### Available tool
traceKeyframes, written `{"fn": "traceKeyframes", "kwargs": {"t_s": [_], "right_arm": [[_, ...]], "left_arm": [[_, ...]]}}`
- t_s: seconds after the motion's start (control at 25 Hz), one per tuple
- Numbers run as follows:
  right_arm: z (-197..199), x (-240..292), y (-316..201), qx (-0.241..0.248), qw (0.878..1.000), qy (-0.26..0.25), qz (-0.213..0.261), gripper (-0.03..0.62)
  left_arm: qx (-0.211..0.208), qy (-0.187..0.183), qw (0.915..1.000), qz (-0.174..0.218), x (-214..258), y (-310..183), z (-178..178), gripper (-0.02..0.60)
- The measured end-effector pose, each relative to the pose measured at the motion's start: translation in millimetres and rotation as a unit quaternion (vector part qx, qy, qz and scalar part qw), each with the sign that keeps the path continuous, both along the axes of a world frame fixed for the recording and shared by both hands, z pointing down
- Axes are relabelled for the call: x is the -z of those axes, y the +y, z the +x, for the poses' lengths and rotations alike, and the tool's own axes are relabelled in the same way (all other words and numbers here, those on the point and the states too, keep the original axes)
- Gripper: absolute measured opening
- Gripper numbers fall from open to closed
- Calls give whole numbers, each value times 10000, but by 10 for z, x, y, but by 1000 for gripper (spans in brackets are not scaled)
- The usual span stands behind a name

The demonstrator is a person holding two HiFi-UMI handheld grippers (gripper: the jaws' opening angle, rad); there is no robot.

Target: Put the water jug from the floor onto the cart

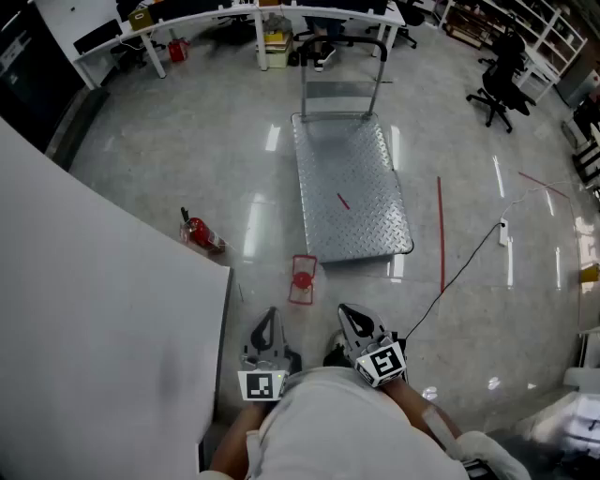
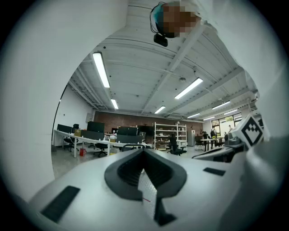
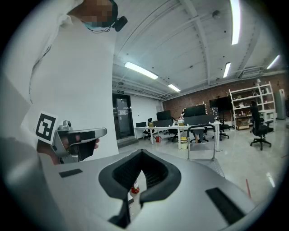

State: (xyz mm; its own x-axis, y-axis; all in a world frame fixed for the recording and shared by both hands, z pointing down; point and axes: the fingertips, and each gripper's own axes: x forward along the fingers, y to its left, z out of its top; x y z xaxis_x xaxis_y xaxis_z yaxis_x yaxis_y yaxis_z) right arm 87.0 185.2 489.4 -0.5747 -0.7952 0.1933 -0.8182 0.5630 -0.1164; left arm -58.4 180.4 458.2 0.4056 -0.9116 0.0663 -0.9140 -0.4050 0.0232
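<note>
The water jug (image 1: 302, 278), clear with a red cap and red trim, stands on the floor just off the near left corner of the cart. The cart (image 1: 352, 187) is a flat diamond-plate trolley with its push handle (image 1: 340, 58) at the far end. My left gripper (image 1: 270, 315) and right gripper (image 1: 345, 311) are side by side close to my body, a short way back from the jug, both shut and empty. In the left gripper view, the left gripper (image 2: 143, 153) shows only a thin slit. The right gripper (image 3: 141, 154) looks the same, with something red (image 3: 135, 187) visible through its slit.
A white partition (image 1: 94, 309) fills the left side. A red fire extinguisher (image 1: 200, 232) lies at its foot. A red floor line (image 1: 440, 234) and a black cable (image 1: 469, 262) run right of the cart. Desks (image 1: 234, 19) and office chairs (image 1: 502, 80) stand at the back.
</note>
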Motion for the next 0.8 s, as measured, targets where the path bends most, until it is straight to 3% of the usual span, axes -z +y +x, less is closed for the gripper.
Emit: {"fn": "traceKeyframes", "kwargs": {"t_s": [0.68,0.8], "right_arm": [[93,-20,-139,-239,9997,-73,8,11],[103,-87,-202,-315,9995,68,-44,11]], "left_arm": [[189,125,9997,38,52,-22,-75,3],[228,21,9994,248,59,-21,-132,3]]}}
